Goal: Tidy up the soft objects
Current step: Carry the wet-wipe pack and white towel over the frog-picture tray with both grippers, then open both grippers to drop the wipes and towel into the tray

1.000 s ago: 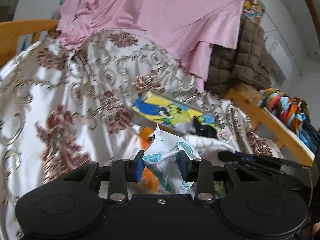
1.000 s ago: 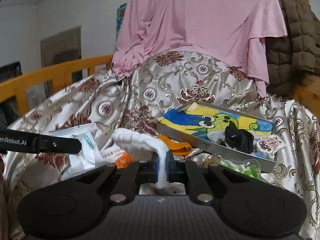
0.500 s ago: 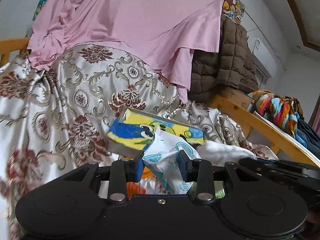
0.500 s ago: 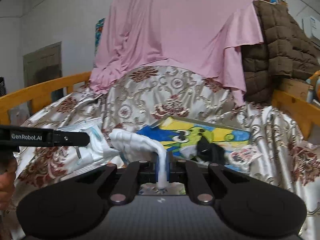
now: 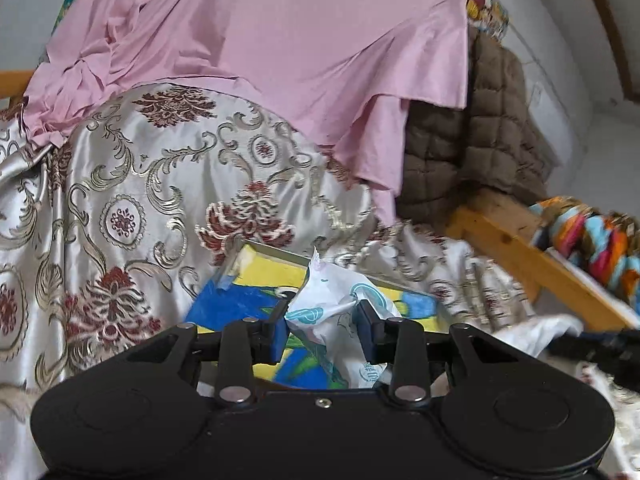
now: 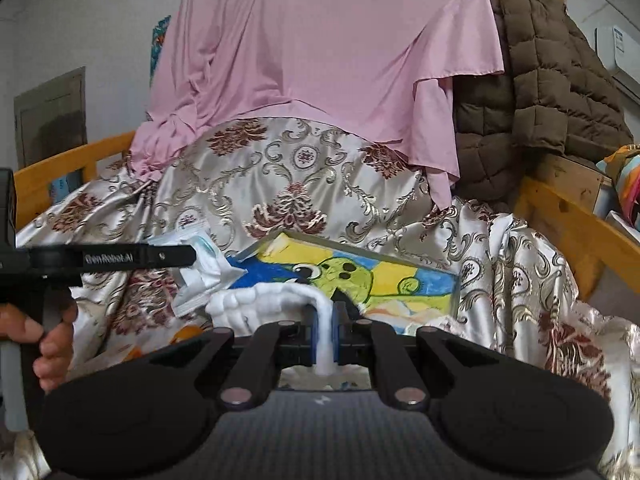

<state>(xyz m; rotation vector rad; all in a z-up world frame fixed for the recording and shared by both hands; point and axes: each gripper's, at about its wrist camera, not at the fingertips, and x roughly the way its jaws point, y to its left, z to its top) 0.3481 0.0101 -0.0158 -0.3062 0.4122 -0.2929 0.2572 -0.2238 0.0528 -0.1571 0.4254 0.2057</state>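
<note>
Left claw [image 5: 323, 330]: partly open, its blue pads clenched on a crumpled white plastic packet with teal printing [image 5: 340, 312], which bulges up between the fingers.
Packet's place: held in the air over the near left part of a shallow box with a yellow, blue and green cartoon drawing inside [image 5: 256, 280]; in the right wrist view the same packet [image 6: 200, 276] hangs at the tip of the left claw [image 6: 188, 254], just left of the box [image 6: 400, 276].
Right claw [image 6: 327, 332]: nearly closed, pinching a thin fold of a white fluffy cloth [image 6: 272, 300].
Cloth's place: it arches up and left from the pads, in front of the box's near edge.
Hand [image 6: 52, 336]: wrapped around the left tool's handle at the left edge.
Bed: covered by a silvery satin spread with dark red floral patterns [image 5: 140, 200]; the box lies on it.
Far side: a pink sheet [image 5: 280, 60] draped over the spread, a brown quilted blanket [image 5: 480, 140] to its right.
</note>
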